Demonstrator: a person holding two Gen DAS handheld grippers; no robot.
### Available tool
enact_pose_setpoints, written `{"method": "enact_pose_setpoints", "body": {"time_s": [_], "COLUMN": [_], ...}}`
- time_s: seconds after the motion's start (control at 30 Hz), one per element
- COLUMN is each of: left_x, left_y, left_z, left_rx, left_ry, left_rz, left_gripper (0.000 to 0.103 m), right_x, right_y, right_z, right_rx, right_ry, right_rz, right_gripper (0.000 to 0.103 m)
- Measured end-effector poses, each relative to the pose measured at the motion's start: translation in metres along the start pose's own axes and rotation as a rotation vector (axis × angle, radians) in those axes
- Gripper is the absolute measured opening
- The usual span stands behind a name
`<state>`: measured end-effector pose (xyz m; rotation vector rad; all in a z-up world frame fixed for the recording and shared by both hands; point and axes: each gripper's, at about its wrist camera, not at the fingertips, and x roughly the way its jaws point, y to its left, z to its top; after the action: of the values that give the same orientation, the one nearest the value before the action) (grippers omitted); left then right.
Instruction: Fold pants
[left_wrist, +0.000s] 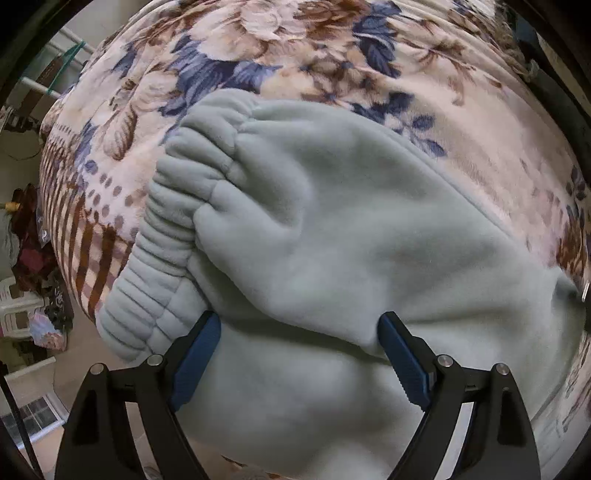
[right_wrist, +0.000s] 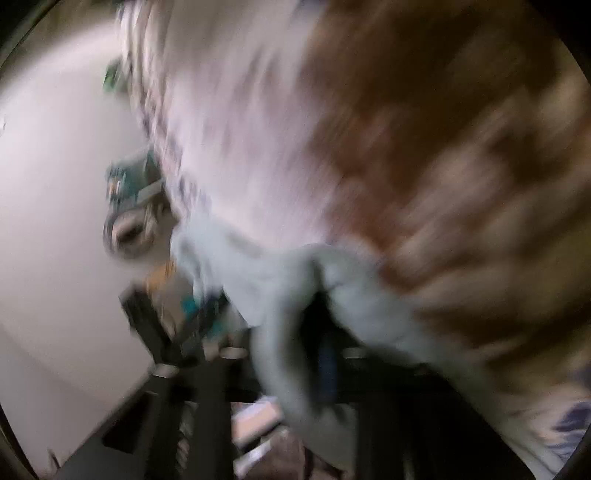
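Pale green fleece pants (left_wrist: 332, 240) lie on a floral blanket (left_wrist: 295, 48), their ribbed elastic waistband (left_wrist: 166, 236) at the left. My left gripper (left_wrist: 299, 325) is open, its blue-padded fingers (left_wrist: 199, 354) spread over a fold of the fabric near the bed's edge. The right wrist view is heavily motion-blurred. There the right gripper (right_wrist: 295, 343) appears shut on a bunched part of the pants (right_wrist: 280, 295), with fabric draped over the fingers.
The blanket's striped edge (left_wrist: 85, 251) drops off the bed at the left. Beyond it are a white plastic chair (left_wrist: 14, 299), dark clothes (left_wrist: 29, 240) and floor. In the right wrist view, a pale wall (right_wrist: 55, 184) and blurred clutter (right_wrist: 129, 206) lie left.
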<state>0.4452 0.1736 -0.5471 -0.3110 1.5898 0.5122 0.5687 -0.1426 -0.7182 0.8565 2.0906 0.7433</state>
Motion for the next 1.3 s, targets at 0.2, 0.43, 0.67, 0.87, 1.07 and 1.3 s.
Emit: {"method": "enact_pose_setpoints", "body": {"time_s": [0.2,0.43,0.67,0.87,1.07,1.3], "left_x": [-0.008,-0.071,-0.063,-0.026,-0.017,-0.058], "left_y": [0.009,0.047,0.113,0.123,0.116,0.131], "left_z": [-0.008,-0.039,-0.044,-0.019,-0.017,-0.039], "left_rx": [-0.014,-0.042,-0.168,-0.134,-0.057,-0.04], "left_ry": [-0.017,-0.1,-0.027,-0.007,-0.076,-0.139], "left_rz": [-0.03,-0.112,-0.239,-0.331,-0.309,-0.336], "left_gripper": [0.088,0.088,0.086,0.074,0.028,0.024], "right_x": [-0.117,-0.083,0.097,0.15,0.161,0.141], "right_y": [-0.003,0.038,-0.01,-0.06,-0.088,-0.069], "right_z": [0.0,-0.131,-0.276,-0.334,-0.353,-0.393], "right_rx": [0.057,0.002,0.334,0.587,0.701,0.605], "right_ry": [-0.288,-0.314,-0.315,-0.539,-0.667,-0.729], "right_rz": [0.009,-0.227,-0.004,0.174,0.195,0.098], "right_gripper": [0.007,0.068,0.068,0.068,0.009,0.007]}}
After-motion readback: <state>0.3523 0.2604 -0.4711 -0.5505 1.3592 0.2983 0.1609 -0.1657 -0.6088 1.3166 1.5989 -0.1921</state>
